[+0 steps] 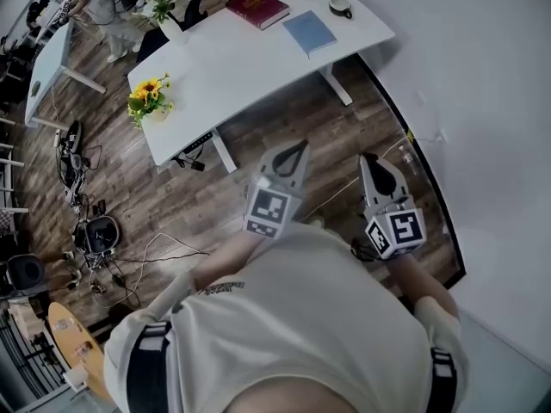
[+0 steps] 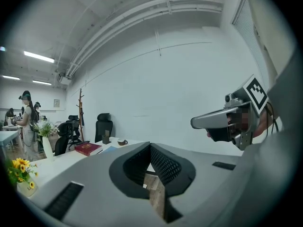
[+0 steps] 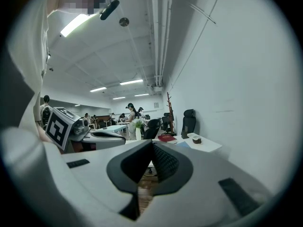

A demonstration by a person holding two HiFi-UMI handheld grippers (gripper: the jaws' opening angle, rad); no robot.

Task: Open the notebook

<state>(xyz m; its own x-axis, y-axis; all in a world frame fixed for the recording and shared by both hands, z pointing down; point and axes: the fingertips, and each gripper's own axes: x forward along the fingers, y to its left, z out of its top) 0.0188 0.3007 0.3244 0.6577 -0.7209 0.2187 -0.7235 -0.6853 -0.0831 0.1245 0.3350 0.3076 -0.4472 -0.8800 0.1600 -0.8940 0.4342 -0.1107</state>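
The left gripper (image 1: 300,150) and right gripper (image 1: 368,159) are hovering empty, jaws together, well apart from the thin blue, probably soft-covered notebook (image 1: 310,33). Arriving closed, they are risking shoving it across the white desk (image 1: 224,67).

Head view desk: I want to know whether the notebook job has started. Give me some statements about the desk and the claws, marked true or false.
1. The blue notebook lies closed on the white desk. True.
2. The red book lies on top of the blue notebook. False: they lie apart, side by side.
3. The right claw grips the blue notebook. False: it is shut on nothing, short of the white desk.
4. The sunflowers stand at a corner of the white desk. True.
5. The left claw is shut and empty. True.
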